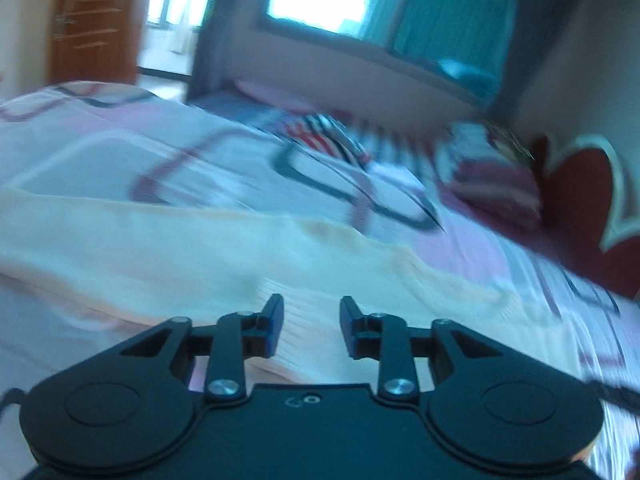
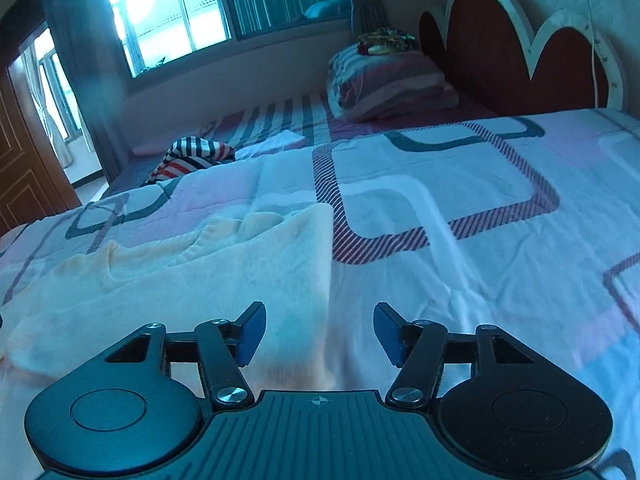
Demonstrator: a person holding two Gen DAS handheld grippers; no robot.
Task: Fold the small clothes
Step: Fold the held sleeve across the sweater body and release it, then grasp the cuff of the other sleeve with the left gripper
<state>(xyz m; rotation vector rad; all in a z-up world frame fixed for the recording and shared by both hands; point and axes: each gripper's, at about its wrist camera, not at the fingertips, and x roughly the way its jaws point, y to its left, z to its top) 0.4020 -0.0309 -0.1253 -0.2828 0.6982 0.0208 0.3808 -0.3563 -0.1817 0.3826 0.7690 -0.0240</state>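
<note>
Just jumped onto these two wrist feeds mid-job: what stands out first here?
The cream garment stands out, spread on the patterned bedspread right ahead of both grippers. The left gripper and right gripper are both open and hold nothing. Farther back lie a striped garment to the left, and a folded quilt by the red scalloped headboard.
</note>
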